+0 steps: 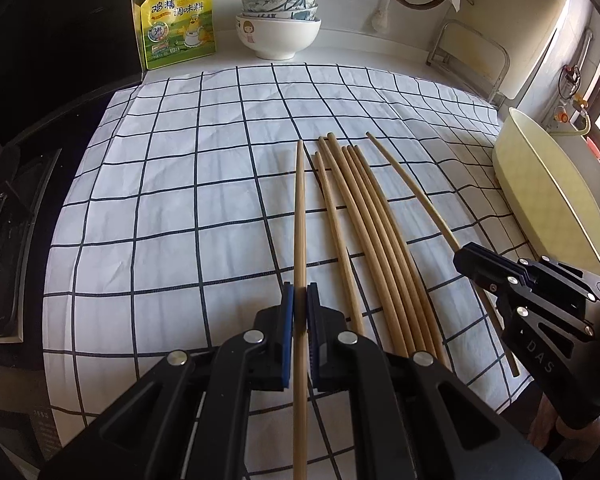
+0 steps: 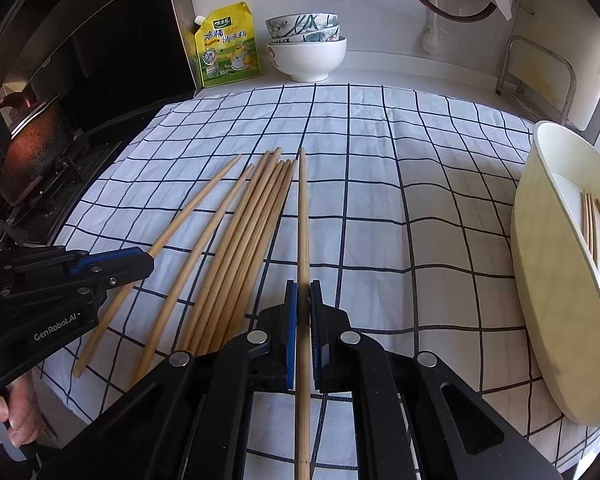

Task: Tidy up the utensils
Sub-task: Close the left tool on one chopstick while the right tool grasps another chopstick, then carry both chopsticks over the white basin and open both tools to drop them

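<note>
Both grippers are closed, each clamped on one chopstick. On my left gripper (image 1: pixel 300 312) the blue pads pinch the leftmost chopstick (image 1: pixel 299 216), which runs straight away from me over the checked cloth (image 1: pixel 180 184) and stands a little apart from the rest. From the right wrist view that same left gripper (image 2: pixel 150 260) sits at the near left, with a hand (image 2: pixel 8 420) on its grip below.

On my right gripper (image 2: pixel 303 312) the pads press on the rightmost chopstick (image 2: pixel 303 216). From the left wrist view I see the right gripper (image 1: pixel 460 258) closed on that outer, slightly bowed stick (image 1: pixel 412 184) at the near right.

Between the two held sticks lies the loose bunch of chopsticks (image 1: pixel 364 208), side by side and touching, fanned a little toward the far end, with one stick just left of the bunch.

At the right edge of the table a pale oval bin (image 2: pixel 540 264) lies tilted, and I can see a few chopsticks (image 2: pixel 590 224) already inside it. At the far end of the table a yellow seasoning pouch (image 1: pixel 176 20) stands just left of a stack of bowls (image 1: pixel 278 24). A dark pot (image 2: pixel 28 152) sits on the stove at the far left.
</note>
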